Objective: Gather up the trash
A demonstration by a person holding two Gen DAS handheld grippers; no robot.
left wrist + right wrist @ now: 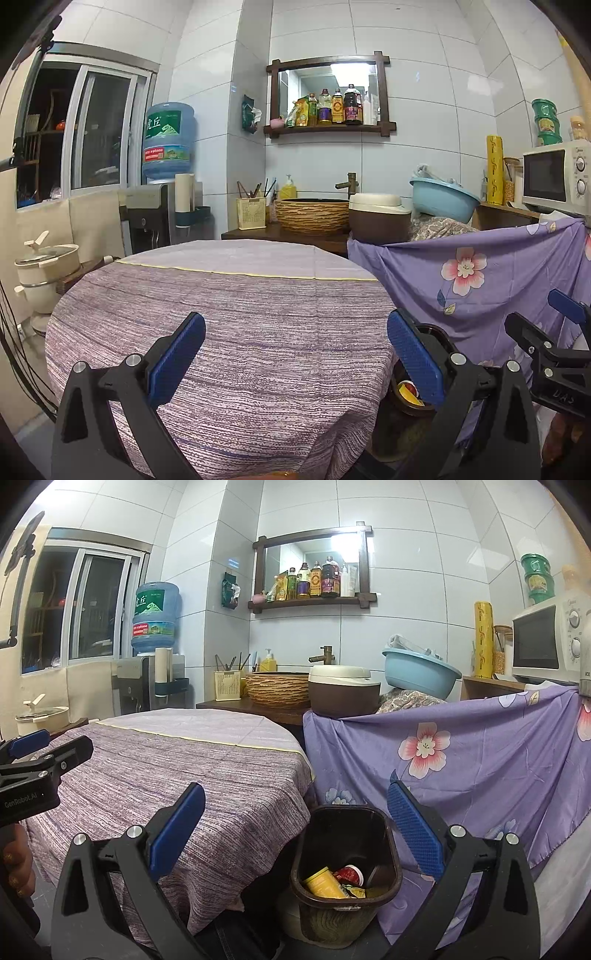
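Both claws stand wide and hold nothing: the left claw [295,354] hangs over the striped cloth of the round counter [229,306], the right claw [295,830] above the gap at that counter's right edge, straight over the trash bin [345,871].

That bin is dark brown, open-topped, and sits low between the counter's hanging cloth and the purple flowered sheet [461,768]. At its bottom lie a yellow packet or carton [325,884], a small red-and-white lid or cup [350,874] and a bit of dark wrapper; exactly what each is cannot be read. The bin is far from full.

No loose trash shows anywhere on the counter cloth, so the collecting looks done or nearly so. To finish well, I would sweep both cameras over the far rim of the counter and the floor beside the bin before calling it complete, and keep the right claw clear of the bin's rim, since a knock could tip it.

Farther back, on the dark wooden ledge, a woven basket [279,688] and a cream utensil holder [228,685] with sticks in it stand beside a brown-and-cream rice cooker [341,688], lid down. A blue basin [421,674] leans tilted behind it; something pale sits in it, unclear what.
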